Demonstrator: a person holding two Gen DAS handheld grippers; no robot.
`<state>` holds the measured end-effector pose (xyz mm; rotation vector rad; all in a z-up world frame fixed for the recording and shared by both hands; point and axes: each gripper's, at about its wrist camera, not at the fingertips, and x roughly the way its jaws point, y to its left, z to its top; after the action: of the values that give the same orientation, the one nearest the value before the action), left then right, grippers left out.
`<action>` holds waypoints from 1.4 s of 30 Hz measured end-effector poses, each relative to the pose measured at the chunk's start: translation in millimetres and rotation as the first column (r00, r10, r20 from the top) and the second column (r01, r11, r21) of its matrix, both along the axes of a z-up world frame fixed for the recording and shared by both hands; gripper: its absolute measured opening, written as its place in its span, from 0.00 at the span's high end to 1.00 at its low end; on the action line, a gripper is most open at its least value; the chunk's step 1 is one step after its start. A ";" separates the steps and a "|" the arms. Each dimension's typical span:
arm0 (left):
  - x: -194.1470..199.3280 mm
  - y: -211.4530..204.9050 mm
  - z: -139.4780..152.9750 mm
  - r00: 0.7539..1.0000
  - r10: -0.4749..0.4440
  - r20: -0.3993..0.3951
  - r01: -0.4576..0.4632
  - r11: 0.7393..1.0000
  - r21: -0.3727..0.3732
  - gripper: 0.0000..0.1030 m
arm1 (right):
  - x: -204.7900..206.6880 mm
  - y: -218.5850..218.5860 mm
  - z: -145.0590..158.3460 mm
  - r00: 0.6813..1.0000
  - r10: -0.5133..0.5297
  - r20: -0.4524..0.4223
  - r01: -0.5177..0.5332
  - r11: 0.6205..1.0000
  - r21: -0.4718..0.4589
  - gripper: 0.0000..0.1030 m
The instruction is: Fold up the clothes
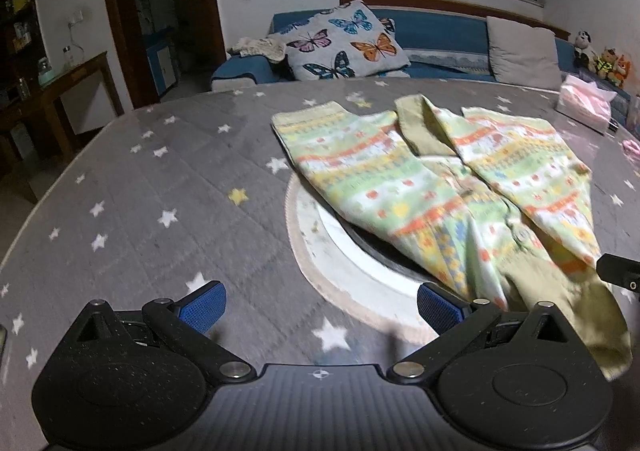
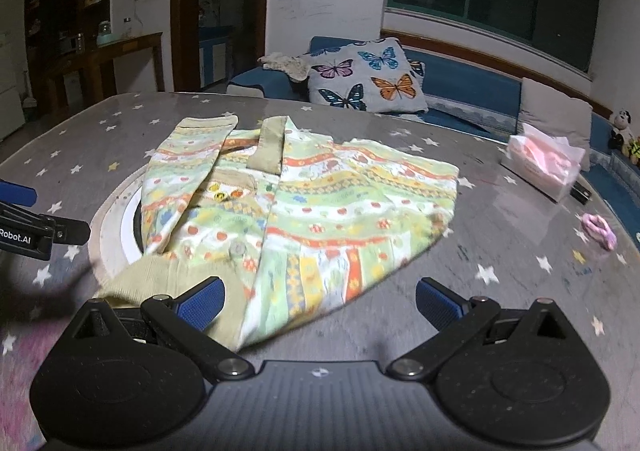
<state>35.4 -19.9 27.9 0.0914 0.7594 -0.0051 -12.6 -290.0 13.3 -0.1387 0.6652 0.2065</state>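
Note:
A small patterned cardigan [image 1: 432, 187], green, yellow and orange with khaki trim, lies on the grey star-print table cover [image 1: 160, 179]. Both sleeves are folded in over its front. It also shows in the right wrist view [image 2: 312, 211]. My left gripper [image 1: 320, 305] is open and empty, just left of the garment's near hem. My right gripper [image 2: 318, 301] is open and empty, over the hem's near right corner. A tip of the right gripper shows at the right edge of the left wrist view [image 1: 618, 271]. The left gripper shows at the left edge of the right wrist view [image 2: 24, 227].
A round white ring [image 1: 340, 263] lies in the table's middle, partly under the cardigan. A pink tissue pack [image 2: 544, 163] and a pink hair tie [image 2: 598, 229] lie at the right. A blue sofa with a butterfly cushion [image 2: 368, 75] stands behind the table.

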 end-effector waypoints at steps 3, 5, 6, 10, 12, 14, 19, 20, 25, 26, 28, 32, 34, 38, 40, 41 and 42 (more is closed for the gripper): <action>11.0 0.3 4.2 1.000 -0.005 0.011 0.005 1.000 -0.001 0.00 | 15.8 -0.1 1.4 1.000 0.005 -0.008 -0.005 1.000 0.010 0.06; 19.6 -0.9 6.7 1.000 -0.004 0.014 0.004 1.000 -0.005 0.01 | 28.0 -1.4 2.5 1.000 0.008 -0.020 -0.008 1.000 0.020 0.08; 23.4 -1.5 7.6 1.000 -0.007 0.014 0.007 1.000 -0.010 0.01 | 35.6 -1.4 2.9 1.000 0.009 -0.028 -0.009 1.000 0.023 0.12; 39.8 -5.1 10.2 1.000 -0.019 0.008 0.019 0.999 -0.031 0.03 | 63.9 -1.3 4.5 0.998 0.028 -0.059 -0.026 0.999 0.035 0.20; 48.7 -7.4 11.4 1.000 -0.027 0.003 0.027 0.999 -0.036 0.06 | 76.2 0.1 5.6 0.997 0.034 -0.065 -0.031 0.999 0.041 0.23; 58.2 -9.1 12.8 0.999 -0.034 -0.004 0.034 0.998 -0.045 0.08 | 90.0 1.4 7.4 0.996 0.043 -0.072 -0.039 0.998 0.051 0.25; 85.8 -14.8 16.3 0.999 -0.045 -0.005 0.045 0.998 -0.041 0.16 | 126.4 6.0 10.4 0.995 0.060 -0.084 -0.053 0.995 0.083 0.33; 91.2 -15.4 16.8 0.999 -0.048 -0.008 0.048 0.998 -0.045 0.18 | 133.9 7.3 10.2 0.994 0.065 -0.086 -0.057 0.994 0.089 0.34; 120.4 -16.4 16.4 0.999 -0.049 -0.022 0.048 0.996 -0.072 0.21 | 173.9 21.0 8.3 0.993 0.085 -0.077 -0.079 0.994 0.077 0.38; 126.3 -15.6 15.9 0.999 -0.049 -0.023 0.047 0.996 -0.079 0.22 | 179.9 23.8 7.2 0.993 0.090 -0.075 -0.085 0.994 0.071 0.38; 137.1 -13.7 15.4 0.999 -0.042 -0.028 0.039 0.995 -0.091 0.22 | 194.7 30.3 3.6 0.992 0.099 -0.073 -0.094 0.993 0.064 0.38; 163.2 -10.4 12.1 0.999 -0.024 -0.038 0.019 0.993 -0.113 0.22 | 218.0 39.6 -8.2 0.990 0.111 -0.088 -0.106 0.993 0.058 0.40; 174.2 -14.1 8.2 0.999 -0.023 -0.046 0.018 0.993 -0.113 0.22 | 228.0 42.0 -17.2 0.987 0.113 -0.111 -0.107 0.993 0.056 0.48; 196.3 -21.5 0.3 0.998 -0.022 -0.063 0.015 0.994 -0.112 0.22 | 237.9 39.4 -29.0 0.985 0.112 -0.135 -0.105 0.993 0.061 0.76; 201.4 -25.5 -2.8 0.997 -0.028 -0.070 0.021 0.995 -0.102 0.27 | 235.6 34.0 -28.4 0.986 0.105 -0.126 -0.097 0.993 0.073 0.92; 202.5 -27.2 -4.4 0.997 -0.033 -0.072 0.026 0.995 -0.094 0.32 | 233.7 30.8 -27.5 0.988 0.101 -0.119 -0.092 0.993 0.079 0.94; 203.3 -29.0 -6.1 0.996 -0.038 -0.076 0.032 0.996 -0.082 0.36 | 231.9 27.8 -25.5 0.989 0.097 -0.110 -0.088 0.993 0.083 0.96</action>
<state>238.7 -48.9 21.8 0.0274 0.8342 -0.0731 219.3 -262.2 -12.2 -0.0835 0.7642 0.3310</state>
